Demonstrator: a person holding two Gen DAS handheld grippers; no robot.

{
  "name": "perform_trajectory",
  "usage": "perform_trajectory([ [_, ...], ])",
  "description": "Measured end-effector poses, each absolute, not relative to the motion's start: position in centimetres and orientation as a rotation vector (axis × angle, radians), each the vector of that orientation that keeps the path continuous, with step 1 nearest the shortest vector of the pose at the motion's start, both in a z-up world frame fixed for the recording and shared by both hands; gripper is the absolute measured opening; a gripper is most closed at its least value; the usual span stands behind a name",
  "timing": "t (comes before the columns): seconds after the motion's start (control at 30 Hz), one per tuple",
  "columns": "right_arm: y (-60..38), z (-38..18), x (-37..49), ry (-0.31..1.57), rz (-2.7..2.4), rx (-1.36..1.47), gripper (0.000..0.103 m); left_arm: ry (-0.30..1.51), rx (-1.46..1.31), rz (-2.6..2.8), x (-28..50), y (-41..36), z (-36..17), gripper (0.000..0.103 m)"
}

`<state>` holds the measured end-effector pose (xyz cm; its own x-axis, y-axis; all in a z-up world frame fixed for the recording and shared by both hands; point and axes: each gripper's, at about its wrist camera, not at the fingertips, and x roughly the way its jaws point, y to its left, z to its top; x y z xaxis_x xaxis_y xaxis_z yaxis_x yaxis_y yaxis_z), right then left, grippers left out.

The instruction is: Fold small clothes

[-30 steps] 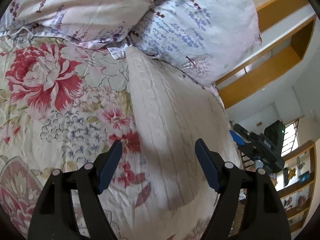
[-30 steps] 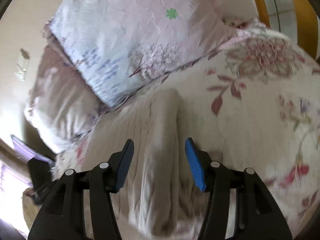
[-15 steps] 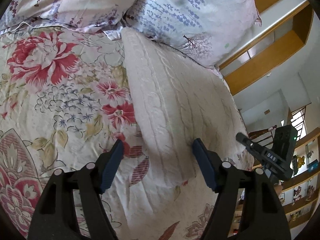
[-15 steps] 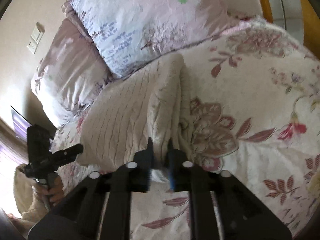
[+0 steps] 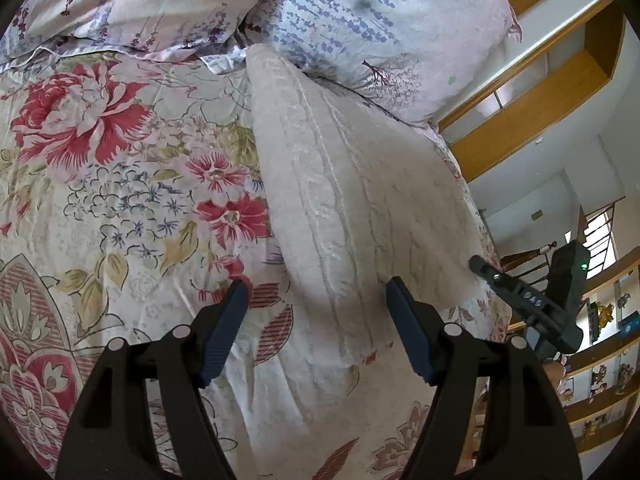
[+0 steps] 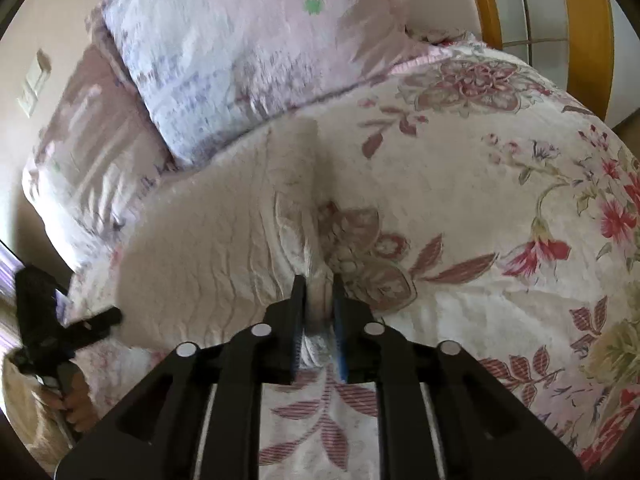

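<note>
Cream knit garment lying folded on my bed, one hem pinched in my right gripper.

Nearest me, my right gripper has its jaws drawn together on a bunched edge of the cream knit garment, the fabric squeezed between the blue pads. My left gripper hangs with its jaws spread wide, straddling the garment's near corner without touching it. The garment lies flat on the floral bedspread, stretching away from me as a long cable-ribbed strip. Its far end reaches the pale lavender-print pillow, just beside a second pillow at the head of the bed. Beyond the pillows stands a wooden frame.
</note>
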<state>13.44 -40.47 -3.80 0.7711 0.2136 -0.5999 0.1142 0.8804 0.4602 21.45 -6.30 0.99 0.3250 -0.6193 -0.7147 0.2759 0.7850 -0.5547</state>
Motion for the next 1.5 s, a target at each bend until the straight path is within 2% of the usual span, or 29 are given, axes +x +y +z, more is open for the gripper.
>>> perform_trajectory([
  [0.2,-39.0,-0.2,13.1,0.534,0.080,0.413,0.019,1.093,-0.367,-0.592,22.1,-6.7,0.9,0.071],
  [0.33,-36.9,0.0,15.0,0.562,0.109,0.341,0.019,1.093,-0.351,-0.593,22.4,-7.4,0.9,0.072],
  [0.47,-36.0,-2.7,17.9,0.676,0.062,0.288,0.023,1.096,-0.345,-0.594,22.5,-7.7,0.9,0.075],
  [0.53,-35.9,-3.4,17.8,0.653,0.070,0.283,0.023,1.096,-0.342,-0.595,22.5,-7.8,0.9,0.077],
  [0.87,-36.2,-3.8,16.6,0.688,0.073,0.318,0.022,1.102,-0.359,-0.605,23.1,-7.9,0.7,0.081],
  [1.07,-37.6,-2.2,16.7,0.760,0.070,0.398,0.023,1.107,-0.419,-0.596,24.3,-6.9,1.2,0.084],
  [1.1,-38.2,-1.7,16.6,0.748,0.075,0.434,0.030,1.104,-0.421,-0.593,24.5,-6.8,1.3,0.085],
  [1.13,-39.0,-1.2,16.4,0.722,0.079,0.476,0.051,1.102,-0.423,-0.589,24.8,-6.7,1.5,0.086],
  [1.2,-40.2,-0.7,16.5,0.690,0.051,0.520,0.070,1.104,-0.431,-0.585,25.6,-6.8,1.7,0.086],
  [1.33,-41.8,-0.8,18.1,0.696,0.091,0.616,0.071,1.115,-0.448,-0.581,27.2,-7.1,1.9,0.086],
  [1.5,-43.4,-3.4,21.9,0.808,0.149,0.777,0.071,1.147,-0.487,-0.582,28.8,-7.5,1.1,0.086],
])
